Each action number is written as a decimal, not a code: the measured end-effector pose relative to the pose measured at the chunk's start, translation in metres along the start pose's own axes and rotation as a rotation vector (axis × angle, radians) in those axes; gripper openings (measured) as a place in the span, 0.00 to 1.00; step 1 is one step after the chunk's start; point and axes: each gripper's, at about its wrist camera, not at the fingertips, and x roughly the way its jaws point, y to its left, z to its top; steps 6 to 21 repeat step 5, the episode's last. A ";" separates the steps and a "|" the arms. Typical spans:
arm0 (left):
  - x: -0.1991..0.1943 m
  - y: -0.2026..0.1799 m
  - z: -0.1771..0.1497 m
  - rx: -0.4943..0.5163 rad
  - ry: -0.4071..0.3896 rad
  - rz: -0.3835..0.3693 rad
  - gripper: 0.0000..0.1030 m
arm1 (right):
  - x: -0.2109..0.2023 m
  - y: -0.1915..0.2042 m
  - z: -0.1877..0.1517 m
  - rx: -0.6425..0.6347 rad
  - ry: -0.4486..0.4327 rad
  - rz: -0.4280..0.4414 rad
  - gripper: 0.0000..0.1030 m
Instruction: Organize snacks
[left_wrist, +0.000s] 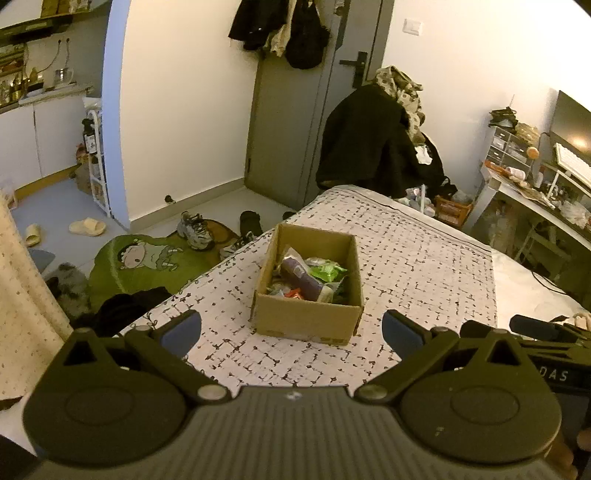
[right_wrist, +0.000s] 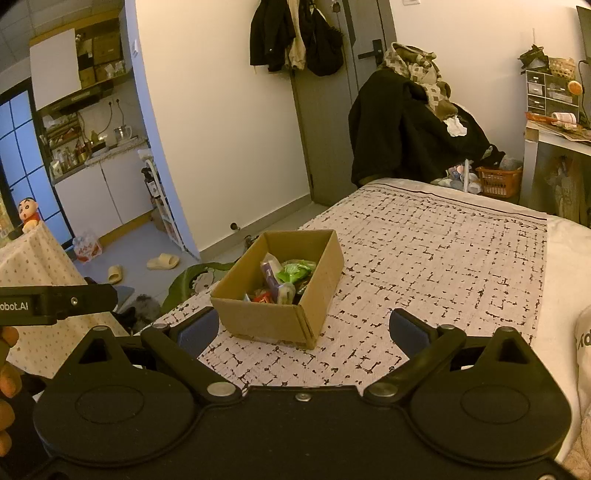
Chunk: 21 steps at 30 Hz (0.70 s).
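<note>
Bedroom, warm light, cluttered; bed (left_wrist: 424, 258) with a white spread printed in a black broken grid fills the middle. Landmark: open cardboard box (left_wrist: 308, 317) sitting on the spread, toward the bed's floor-side edge. Snacks (left_wrist: 314, 278) lie inside the box in a loose pile: a purple packet, a bright green packet (right_wrist: 295, 271), something red-orange low at the near wall, other wrappers too jumbled to tell. No snack visible on the spread outside the box. Left gripper (left_wrist: 291, 328) hovers just short of the box's near wall, jaws wide apart, blue pads, holding nothing. Right gripper (right_wrist: 303, 326) also short of the box, off its near corner, jaws wide apart, nothing between them. Neither touches the box. In the right wrist view the left gripper's body shows at the left edge, with fingers (right_wrist: 9, 373) of a hand around it. Beyond the box: grey door (left_wrist: 288, 122) with dark coats hung on top, and a chair piled with dark clothes (left_wrist: 373, 147) past the bed's far end. Left of the box, on the floor: green cartoon rug (left_wrist: 147, 266), sneakers (left_wrist: 194, 230), yellow slippers (left_wrist: 86, 227). Further left, a kitchen nook. Right of the box, past the bed: a cluttered desk (left_wrist: 535, 195), orange basket (right_wrist: 498, 181) near it.
</note>
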 end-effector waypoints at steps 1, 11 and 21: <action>0.000 0.000 0.000 0.001 0.000 -0.001 1.00 | 0.000 0.000 0.000 -0.001 0.001 0.000 0.97; 0.003 0.003 0.000 -0.004 0.009 -0.007 1.00 | 0.001 0.001 0.000 -0.002 0.006 -0.002 0.97; 0.003 0.003 0.000 -0.004 0.009 -0.007 1.00 | 0.001 0.001 0.000 -0.002 0.006 -0.002 0.97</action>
